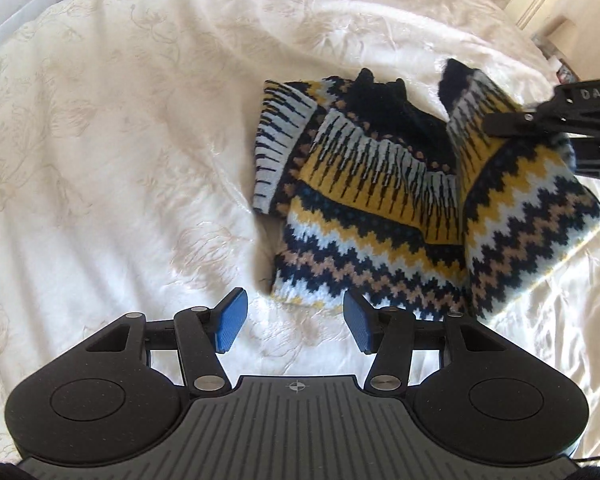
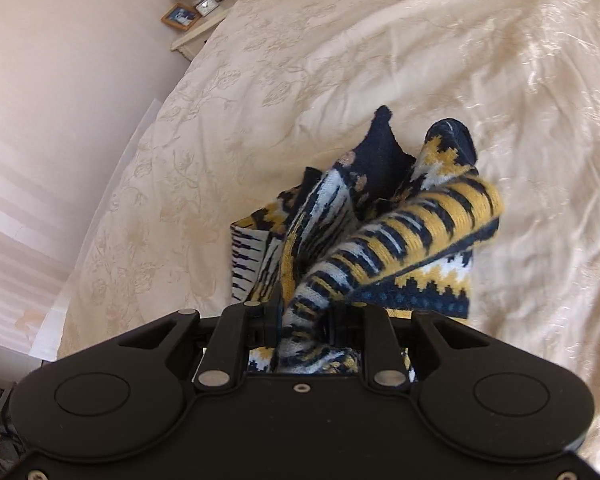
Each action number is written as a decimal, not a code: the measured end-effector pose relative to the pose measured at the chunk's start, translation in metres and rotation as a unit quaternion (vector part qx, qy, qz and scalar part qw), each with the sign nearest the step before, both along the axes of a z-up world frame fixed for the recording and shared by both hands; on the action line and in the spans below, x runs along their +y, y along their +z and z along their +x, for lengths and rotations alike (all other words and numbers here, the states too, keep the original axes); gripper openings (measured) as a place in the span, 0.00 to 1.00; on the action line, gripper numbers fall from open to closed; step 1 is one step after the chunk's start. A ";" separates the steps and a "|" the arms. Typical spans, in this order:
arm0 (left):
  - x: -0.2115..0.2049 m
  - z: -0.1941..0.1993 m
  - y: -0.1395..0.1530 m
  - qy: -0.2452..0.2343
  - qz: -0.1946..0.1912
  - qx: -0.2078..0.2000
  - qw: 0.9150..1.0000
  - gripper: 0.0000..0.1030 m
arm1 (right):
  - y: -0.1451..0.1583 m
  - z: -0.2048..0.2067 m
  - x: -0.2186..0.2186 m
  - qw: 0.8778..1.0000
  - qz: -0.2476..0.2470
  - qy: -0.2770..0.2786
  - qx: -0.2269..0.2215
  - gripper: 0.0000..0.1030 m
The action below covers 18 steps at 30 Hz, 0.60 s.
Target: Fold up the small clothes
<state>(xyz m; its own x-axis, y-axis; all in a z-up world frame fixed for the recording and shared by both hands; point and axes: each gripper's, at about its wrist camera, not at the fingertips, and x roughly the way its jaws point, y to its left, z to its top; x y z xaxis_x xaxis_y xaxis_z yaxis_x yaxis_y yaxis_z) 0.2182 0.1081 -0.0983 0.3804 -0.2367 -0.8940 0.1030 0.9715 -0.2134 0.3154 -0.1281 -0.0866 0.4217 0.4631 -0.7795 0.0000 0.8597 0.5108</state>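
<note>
A small knitted sweater (image 1: 380,200), patterned in navy, mustard yellow, white and tan zigzags, lies on a cream bedspread (image 1: 120,140) with a faint floral weave. Seen from the left wrist camera, the sweater sits at about one o'clock from the left gripper (image 1: 296,320), with its dark navy collar pointing toward twelve o'clock and its hem nearest the camera. The left sleeve, striped white and navy, is folded in across the body at about eleven o'clock of the garment. The left gripper hangs just short of the hem, its two blue pads (image 1: 231,320) spread wide apart with nothing between them, only bedspread showing in the gap. At three o'clock in this view the right gripper (image 1: 512,122) reaches in from the edge, black, its fingers pinched on the sweater's right side, which is lifted off the bed and tilted up over the body. The right wrist camera shows the same hold up close: the jaws are clamped on a bunch of striped knit (image 2: 304,312), and the fabric rises from the gripper toward twelve o'clock in loose folds. A bedside table (image 2: 196,36) at eleven o'clock carries a framed picture (image 2: 180,17) and a small clock (image 2: 206,7).
</note>
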 end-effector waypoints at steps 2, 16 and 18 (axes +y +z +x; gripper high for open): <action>0.007 -0.002 -0.002 -0.002 0.002 0.003 1.000 0.50 | -0.013 0.008 0.026 1.000 -0.011 0.013 0.014 0.29; 0.031 -0.002 -0.011 -0.002 0.008 0.017 1.000 0.50 | -0.057 0.021 0.112 0.994 -0.075 0.076 0.038 0.35; 0.031 0.000 -0.012 -0.005 0.005 0.020 1.000 0.50 | -0.056 0.020 0.109 0.995 -0.030 0.087 0.026 0.35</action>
